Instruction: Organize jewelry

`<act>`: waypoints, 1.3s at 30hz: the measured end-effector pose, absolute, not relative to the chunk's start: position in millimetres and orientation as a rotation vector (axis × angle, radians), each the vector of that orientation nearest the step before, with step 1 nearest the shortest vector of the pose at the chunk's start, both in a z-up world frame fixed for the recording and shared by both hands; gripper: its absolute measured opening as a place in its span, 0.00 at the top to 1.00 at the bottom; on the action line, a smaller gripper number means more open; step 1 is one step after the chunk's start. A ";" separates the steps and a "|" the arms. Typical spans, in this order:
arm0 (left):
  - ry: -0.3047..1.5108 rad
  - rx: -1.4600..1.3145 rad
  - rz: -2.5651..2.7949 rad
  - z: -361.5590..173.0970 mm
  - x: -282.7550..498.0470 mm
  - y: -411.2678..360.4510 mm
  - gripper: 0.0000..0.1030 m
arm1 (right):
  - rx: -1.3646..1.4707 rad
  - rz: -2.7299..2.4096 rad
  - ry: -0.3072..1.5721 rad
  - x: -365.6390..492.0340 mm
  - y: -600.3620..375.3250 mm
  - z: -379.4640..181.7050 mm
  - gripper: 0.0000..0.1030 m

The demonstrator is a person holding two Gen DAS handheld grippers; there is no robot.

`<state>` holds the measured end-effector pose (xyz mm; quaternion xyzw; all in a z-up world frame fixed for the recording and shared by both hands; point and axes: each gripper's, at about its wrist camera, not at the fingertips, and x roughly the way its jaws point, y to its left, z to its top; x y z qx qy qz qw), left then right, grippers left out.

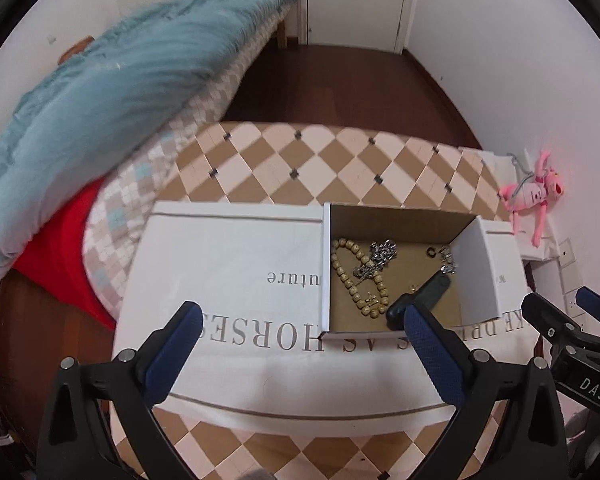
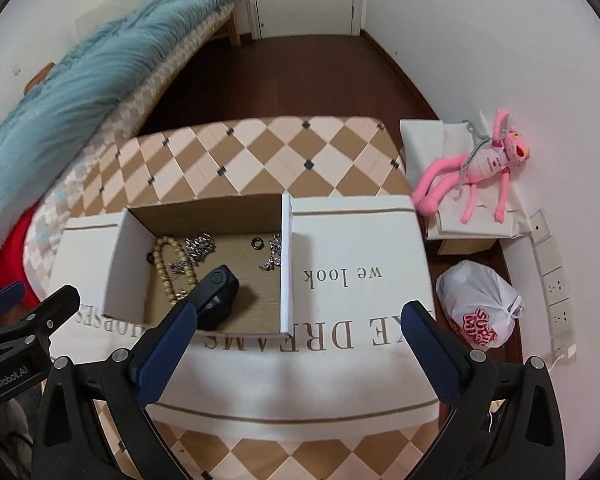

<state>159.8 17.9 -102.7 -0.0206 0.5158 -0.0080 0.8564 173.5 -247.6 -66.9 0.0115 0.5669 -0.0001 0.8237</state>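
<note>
An open cardboard box stands on a white printed cloth. Inside lie a tan bead bracelet, a silver chain, a small dark ring, small silver pieces and a black smart band. My left gripper is open and empty, in front of the box's left part. My right gripper is open and empty, in front of the box's right part.
The cloth covers a checkered table. A bed with a teal blanket is on the left. A pink plush toy and a white plastic bag lie at the right by the wall.
</note>
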 end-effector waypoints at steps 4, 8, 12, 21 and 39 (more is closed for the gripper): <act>1.048 -0.041 -0.022 -77.1 139.3 15.7 0.00 | 0.019 -0.006 1.156 153.8 -250.7 -39.8 0.00; 1.009 -0.021 -0.049 -48.3 117.6 9.4 0.00 | 0.026 -0.010 1.108 131.8 -255.8 -10.8 0.00; 0.959 -0.010 -0.060 -15.8 93.3 6.3 0.00 | 0.042 -0.017 1.053 109.7 -262.1 23.2 0.00; 0.898 -0.046 -0.064 42.9 52.1 11.3 0.00 | 0.028 -0.027 0.929 58.4 -263.0 108.8 0.00; 0.870 -0.044 -0.059 87.1 19.6 12.5 0.00 | 0.024 -0.014 0.867 19.3 -258.3 175.8 0.00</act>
